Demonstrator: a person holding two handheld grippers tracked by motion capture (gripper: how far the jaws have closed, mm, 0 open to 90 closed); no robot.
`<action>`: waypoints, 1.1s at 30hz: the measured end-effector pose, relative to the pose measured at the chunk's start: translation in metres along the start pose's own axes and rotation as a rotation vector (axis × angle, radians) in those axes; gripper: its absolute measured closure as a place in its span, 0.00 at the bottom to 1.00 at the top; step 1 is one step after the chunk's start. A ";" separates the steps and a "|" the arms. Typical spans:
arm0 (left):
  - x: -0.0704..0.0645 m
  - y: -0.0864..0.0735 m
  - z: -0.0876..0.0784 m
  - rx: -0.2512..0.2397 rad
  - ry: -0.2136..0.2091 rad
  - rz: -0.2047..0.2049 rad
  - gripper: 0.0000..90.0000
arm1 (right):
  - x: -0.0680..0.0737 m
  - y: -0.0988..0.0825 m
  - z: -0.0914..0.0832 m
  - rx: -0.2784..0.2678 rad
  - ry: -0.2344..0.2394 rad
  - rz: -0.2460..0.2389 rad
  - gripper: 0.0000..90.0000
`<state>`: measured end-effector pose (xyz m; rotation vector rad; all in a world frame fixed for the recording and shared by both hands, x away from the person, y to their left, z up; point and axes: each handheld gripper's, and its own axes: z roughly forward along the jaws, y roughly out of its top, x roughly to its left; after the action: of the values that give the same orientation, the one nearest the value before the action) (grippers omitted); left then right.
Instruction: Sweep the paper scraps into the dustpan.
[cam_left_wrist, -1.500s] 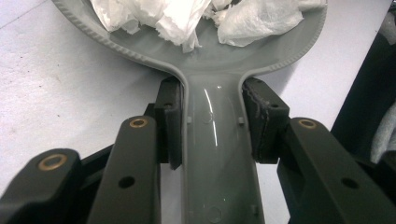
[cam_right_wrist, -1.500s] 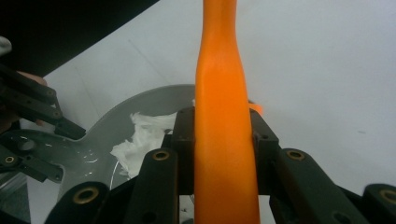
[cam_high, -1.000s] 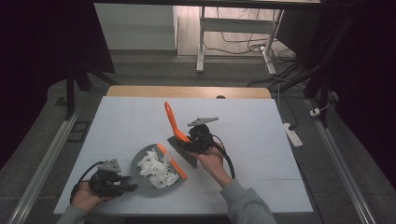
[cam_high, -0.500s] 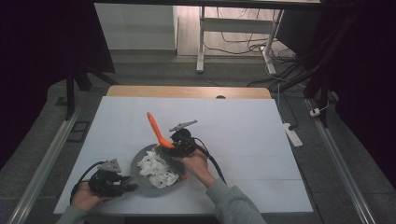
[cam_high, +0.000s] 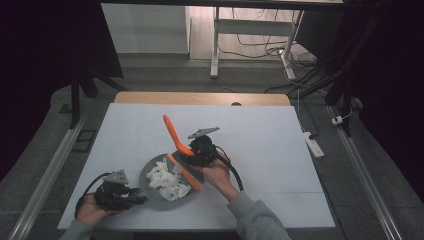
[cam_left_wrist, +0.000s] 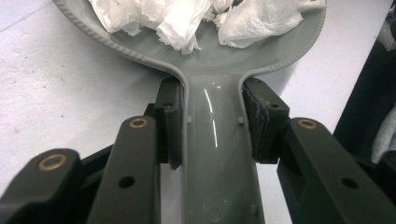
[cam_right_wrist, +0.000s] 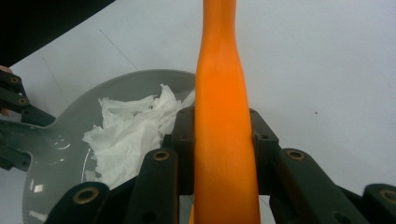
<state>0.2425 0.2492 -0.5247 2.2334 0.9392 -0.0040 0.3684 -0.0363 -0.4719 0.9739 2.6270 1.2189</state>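
A grey dustpan (cam_high: 149, 171) lies on the white table (cam_high: 270, 150) near its front left, with crumpled white paper (cam_high: 167, 180) in it. My left gripper (cam_high: 138, 198) is shut on the pan's handle (cam_left_wrist: 212, 154), its pads pressed against both sides, and the paper (cam_left_wrist: 187, 18) lies just ahead of it. My right gripper (cam_high: 193, 153) is shut on an orange long-handled tool (cam_high: 171, 131), whose handle (cam_right_wrist: 224, 116) slants up and away to the left. The tool's orange lower edge (cam_high: 184, 172) rests along the pan's right side. The pan (cam_right_wrist: 56, 154) and paper (cam_right_wrist: 130, 135) sit left of the handle.
The table's far edge is a wooden strip (cam_high: 200, 98). A white power strip (cam_high: 311, 142) lies on the floor just off the table's right side. Metal rails (cam_high: 50, 170) run along both sides. Open tabletop stretches right of and behind the pan.
The right gripper with the orange tool swung left over the pan, then came back slightly right; the handle now stands more upright. The left gripper and the pan stayed put.
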 end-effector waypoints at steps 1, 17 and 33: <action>0.000 0.000 0.000 0.001 0.002 0.004 0.69 | 0.000 -0.001 -0.001 -0.003 -0.001 0.003 0.78; -0.001 0.000 -0.005 -0.056 0.025 -0.007 0.69 | -0.025 -0.011 -0.041 -0.120 -0.005 0.058 0.78; -0.003 0.002 -0.011 -0.122 0.097 -0.084 0.69 | -0.039 -0.039 -0.083 -0.202 0.001 0.047 0.78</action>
<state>0.2387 0.2529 -0.5139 2.0968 1.0561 0.1211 0.3519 -0.1327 -0.4503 1.0029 2.4338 1.4610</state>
